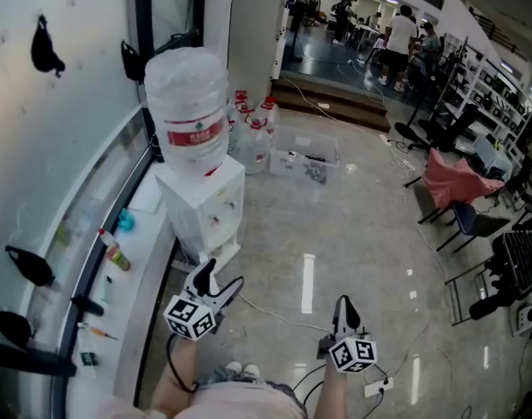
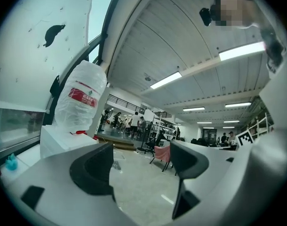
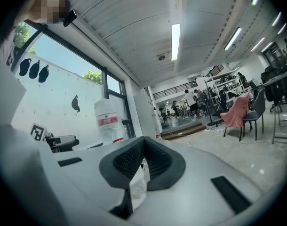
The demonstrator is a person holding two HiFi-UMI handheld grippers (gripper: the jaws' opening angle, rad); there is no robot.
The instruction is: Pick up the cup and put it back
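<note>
Floor (image 1: 353,225) lies open ahead, edged by the dispenser (image 1: 205,199) and ledge (image 1: 148,208) at left, with chairs (image 1: 462,212) well off to the right. Both grippers point level, low before the person. The left gripper (image 1: 222,278), just beside the dispenser's foot, stands released, nothing between its jaws. The right gripper (image 1: 344,308) is clenched; a pale sliver in its slit is unidentifiable. No view shows the cup clearly.
</note>
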